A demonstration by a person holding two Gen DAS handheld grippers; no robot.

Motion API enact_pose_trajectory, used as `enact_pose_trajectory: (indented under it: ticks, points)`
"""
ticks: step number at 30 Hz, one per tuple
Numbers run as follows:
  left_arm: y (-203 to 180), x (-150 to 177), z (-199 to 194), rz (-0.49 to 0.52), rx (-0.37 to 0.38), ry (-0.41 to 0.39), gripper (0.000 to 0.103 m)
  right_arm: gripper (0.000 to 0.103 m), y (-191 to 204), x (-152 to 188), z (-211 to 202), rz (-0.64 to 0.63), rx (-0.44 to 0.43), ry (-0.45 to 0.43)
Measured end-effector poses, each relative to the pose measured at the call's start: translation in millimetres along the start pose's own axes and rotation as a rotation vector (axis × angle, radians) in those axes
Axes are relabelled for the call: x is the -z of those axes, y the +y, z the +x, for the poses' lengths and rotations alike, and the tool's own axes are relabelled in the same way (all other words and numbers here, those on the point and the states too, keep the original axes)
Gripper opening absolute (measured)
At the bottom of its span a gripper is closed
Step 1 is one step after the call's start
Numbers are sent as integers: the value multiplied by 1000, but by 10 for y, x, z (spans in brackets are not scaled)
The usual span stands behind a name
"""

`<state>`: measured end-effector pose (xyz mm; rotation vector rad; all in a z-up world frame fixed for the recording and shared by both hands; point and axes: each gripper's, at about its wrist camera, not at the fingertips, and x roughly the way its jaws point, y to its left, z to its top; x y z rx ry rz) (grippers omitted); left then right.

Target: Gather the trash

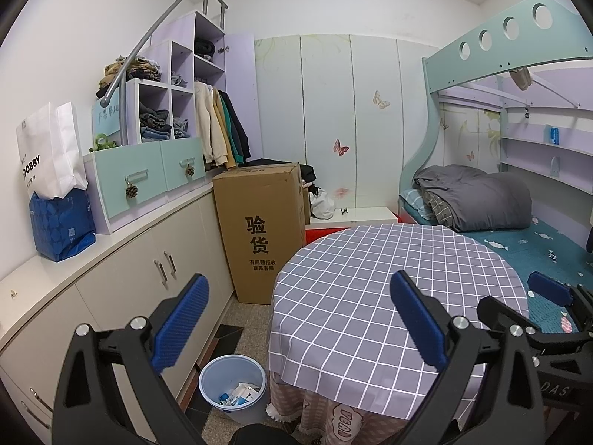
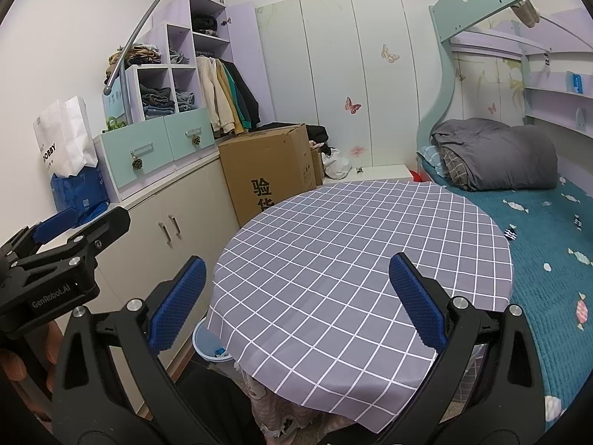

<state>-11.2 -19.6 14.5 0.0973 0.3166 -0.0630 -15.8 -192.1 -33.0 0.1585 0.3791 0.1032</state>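
A light blue bin [image 1: 232, 382] stands on the floor left of the round table [image 1: 389, 296]; white and blue scraps [image 1: 239, 395] lie inside it. In the right wrist view only part of the bin [image 2: 209, 348] shows beside the tablecloth's edge. My left gripper [image 1: 300, 320] hangs open above the table's near left side, nothing between its blue pads. My right gripper [image 2: 296, 304] is open too, over the grey checked tablecloth [image 2: 352, 259]. Each gripper shows in the other's view: the right gripper [image 1: 548, 296] at the far right, the left gripper [image 2: 66, 237] at the left. No loose trash is visible on the tablecloth.
A tall cardboard box [image 1: 263, 230] stands behind the bin, against beige cabinets [image 1: 155, 270]. A white paper bag [image 1: 48, 152] and a blue bag [image 1: 61, 226] sit on the counter. A bunk bed [image 1: 519, 237] with a grey quilt [image 1: 478, 196] borders the table on the right.
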Motion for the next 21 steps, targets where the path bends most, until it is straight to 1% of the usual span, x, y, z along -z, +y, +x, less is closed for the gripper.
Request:
enact_pose_trajectory:
  ticks: [4,11,16,21]
  points:
    - [14,44,44,-8,3,8,96,97,13,-27,25,-10,6,2]
    - [4,82,247,-6,-2,41,96,97,3,-84,189,-11,0,10]
    - [-37,127,454,-15,2,91,96,97,-46,-70,357,-14,4,41]
    - [-114,182,714,-5,-5,146,96,97,-197,-21,577,7,17,82]
